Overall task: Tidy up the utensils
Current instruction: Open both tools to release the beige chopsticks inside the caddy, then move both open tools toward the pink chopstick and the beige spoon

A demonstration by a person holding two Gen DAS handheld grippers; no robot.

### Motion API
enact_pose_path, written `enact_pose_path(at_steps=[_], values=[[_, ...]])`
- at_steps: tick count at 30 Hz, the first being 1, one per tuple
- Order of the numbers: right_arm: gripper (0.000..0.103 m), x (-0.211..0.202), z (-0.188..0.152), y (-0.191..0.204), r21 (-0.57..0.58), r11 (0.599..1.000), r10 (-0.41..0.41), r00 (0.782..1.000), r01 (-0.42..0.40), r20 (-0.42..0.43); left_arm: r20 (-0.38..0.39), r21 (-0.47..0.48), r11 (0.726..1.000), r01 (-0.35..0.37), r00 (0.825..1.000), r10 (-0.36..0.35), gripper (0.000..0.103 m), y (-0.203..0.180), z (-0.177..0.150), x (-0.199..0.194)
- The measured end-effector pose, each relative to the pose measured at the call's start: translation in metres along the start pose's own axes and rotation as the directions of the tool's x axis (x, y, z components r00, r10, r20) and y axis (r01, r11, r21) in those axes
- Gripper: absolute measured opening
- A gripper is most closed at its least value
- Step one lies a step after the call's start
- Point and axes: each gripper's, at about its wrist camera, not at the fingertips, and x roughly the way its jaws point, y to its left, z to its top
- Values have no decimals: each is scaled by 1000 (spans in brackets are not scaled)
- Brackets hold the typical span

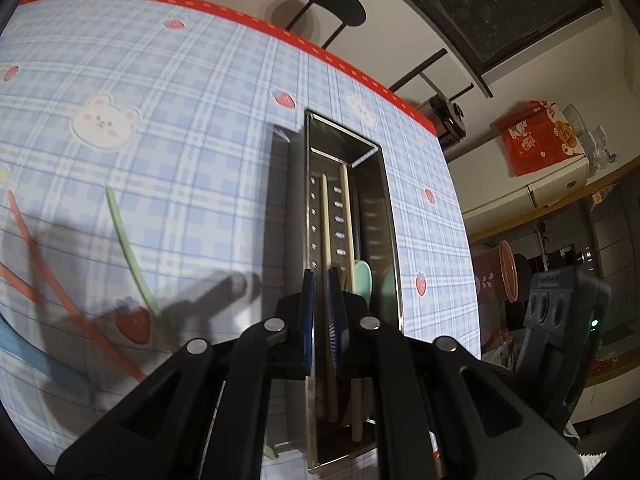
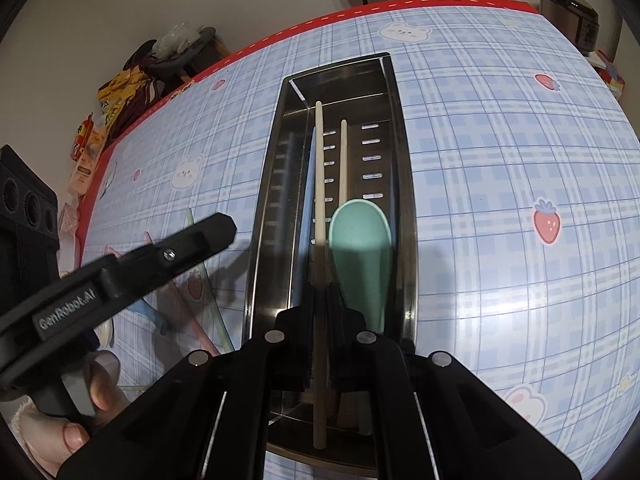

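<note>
A long steel utensil tray (image 2: 402, 152) lies on the blue plaid tablecloth. Inside it are a cream chopstick (image 2: 343, 160), a teal spoon (image 2: 360, 248) and a pale blue utensil (image 2: 307, 200) along its left wall. My right gripper (image 2: 320, 292) hovers low over the tray's near end, shut on a second cream chopstick (image 2: 319, 160) that points along the tray. My left gripper (image 1: 321, 276) is shut with nothing in it, above the tray's left wall (image 1: 310, 184); the right wrist view shows its tip (image 2: 222, 226) left of the tray. Green (image 1: 124, 240) and orange (image 1: 24, 240) chopsticks and a blue utensil (image 1: 40, 360) lie loose on the cloth.
A black chair (image 1: 336, 8) stands past the table's red far edge. Snack bags (image 2: 120, 96) pile up at the far left corner and a rice cooker (image 2: 568, 12) sits beyond the right corner. A hand (image 2: 80, 420) holds the left gripper. A pink bucket (image 1: 504, 276) is off the table.
</note>
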Motion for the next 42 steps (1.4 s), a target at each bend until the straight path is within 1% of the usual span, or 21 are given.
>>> enact_pose_path(at_steps=[1, 2, 3, 5, 6, 7, 8, 9, 10, 11, 12, 13, 16, 18, 22, 26, 33, 39, 42], values=[[7, -2, 1, 1, -6, 1000, -7, 1000, 7, 7, 9, 5, 1000, -7, 1000, 7, 20, 1, 1, -4], [7, -4, 1, 3, -12, 1000, -10, 1000, 10, 15, 21, 12, 1000, -17, 1000, 17, 23, 1, 1, -9], [8, -6, 3, 3, -17, 1000, -11, 1000, 12, 18, 30, 17, 1000, -23, 999, 22, 29, 2, 1, -13], [15, -13, 4, 5, -27, 999, -24, 999, 25, 37, 47, 29, 999, -37, 998, 35, 39, 4, 0, -23], [29, -17, 4, 5, -30, 999, -31, 998, 32, 48, 59, 39, 998, -50, 997, 48, 48, 6, -1, -30], [45, -23, 3, 5, -31, 998, -47, 996, 50, 70, 69, 46, 997, -61, 996, 58, 55, 7, -1, -35], [53, -28, 1, 5, -31, 997, -64, 994, 67, 84, 78, 53, 996, -74, 994, 70, 58, 9, -2, -40], [67, -35, -1, 6, -29, 994, -99, 990, 102, 104, 90, 61, 994, -94, 992, 88, 64, 12, -3, -48], [78, -38, -2, 6, -27, 992, -117, 987, 121, 114, 98, 66, 992, -110, 990, 103, 74, 16, -4, -53], [82, -42, -4, 6, -24, 990, -132, 984, 136, 122, 107, 70, 989, -130, 987, 123, 81, 18, -6, -59], [88, -46, -6, 6, -21, 989, -144, 981, 148, 126, 125, 76, 984, -163, 980, 153, 89, 22, -9, -68], [92, -48, -9, 3, -17, 987, -153, 980, 157, 126, 134, 80, 981, -179, 977, 168, 93, 25, -10, -72], [97, -55, -19, 4, -11, 985, -172, 978, 175, 117, 151, 108, 965, -241, 963, 224, 95, 32, -17, -89], [97, -57, -27, 6, -13, 980, -198, 974, 201, 105, 151, 123, 954, -275, 955, 256, 97, 37, -22, -99], [97, -60, -45, 15, -13, 975, -220, 970, 222, 106, 156, 134, 935, -328, 939, 307, 97, 49, -36, -116], [97, -57, -59, 30, -16, 974, -222, 970, 224, 99, 149, 133, 924, -360, 929, 340, 97, 62, -50, -128], [97, -47, -84, 61, -37, 971, -232, 969, 236, 88, 91, 114, 911, -395, 918, 387, 97, 96, -75, -151], [97, -36, -98, 82, -47, 976, -210, 974, 214, 82, 80, 80, 902, -425, 904, 419, 97, 132, -87, -178], [97, -33, -99, 92, -39, 982, -178, 980, 182, 87, 81, 59, 894, -445, 895, 440, 97, 152, -90, -190]])
